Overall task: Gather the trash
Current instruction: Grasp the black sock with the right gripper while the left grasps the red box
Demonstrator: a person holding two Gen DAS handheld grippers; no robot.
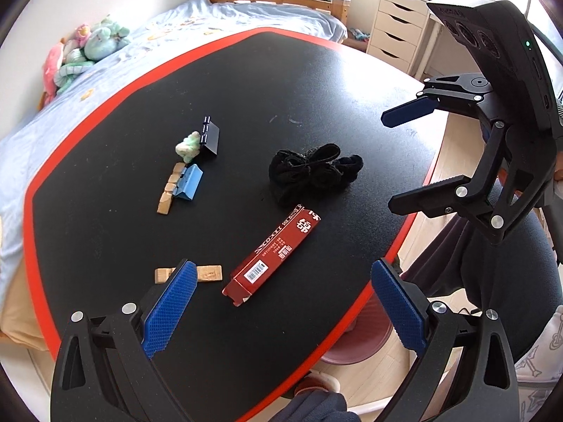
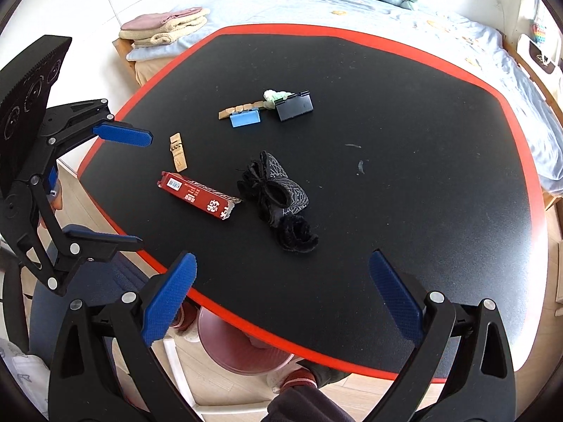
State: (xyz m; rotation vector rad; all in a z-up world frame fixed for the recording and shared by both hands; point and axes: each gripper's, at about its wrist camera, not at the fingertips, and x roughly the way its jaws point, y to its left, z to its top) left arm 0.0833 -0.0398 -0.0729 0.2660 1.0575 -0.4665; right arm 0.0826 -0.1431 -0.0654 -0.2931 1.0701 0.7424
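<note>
A red carton [image 1: 272, 255] [image 2: 198, 194] lies on the black table [image 1: 316, 81] [image 2: 404, 105] beside a black fabric bundle [image 1: 313, 170] [image 2: 278, 200]. Farther off lie a crumpled green wad [image 1: 188, 146] [image 2: 276, 97], a black clip [image 1: 210, 138] [image 2: 293, 107], a blue clip [image 1: 190, 183] [image 2: 245, 117] and wooden pieces [image 1: 170, 188] [image 2: 177, 156]. My left gripper [image 1: 281, 283] [image 2: 132, 190] is open and empty above the near edge, just short of the carton. My right gripper [image 2: 281, 276] [image 1: 394, 161] is open and empty, short of the bundle.
A pink bin [image 1: 355, 337] [image 2: 242, 348] stands on the floor under the table's near edge. A bed [image 1: 88, 98] [image 2: 387, 7] with plush toys [image 1: 88, 49] lies beyond the table. A white drawer unit [image 1: 397, 24] stands at the back right. A dark chair [image 1: 510, 263] sits beside the table.
</note>
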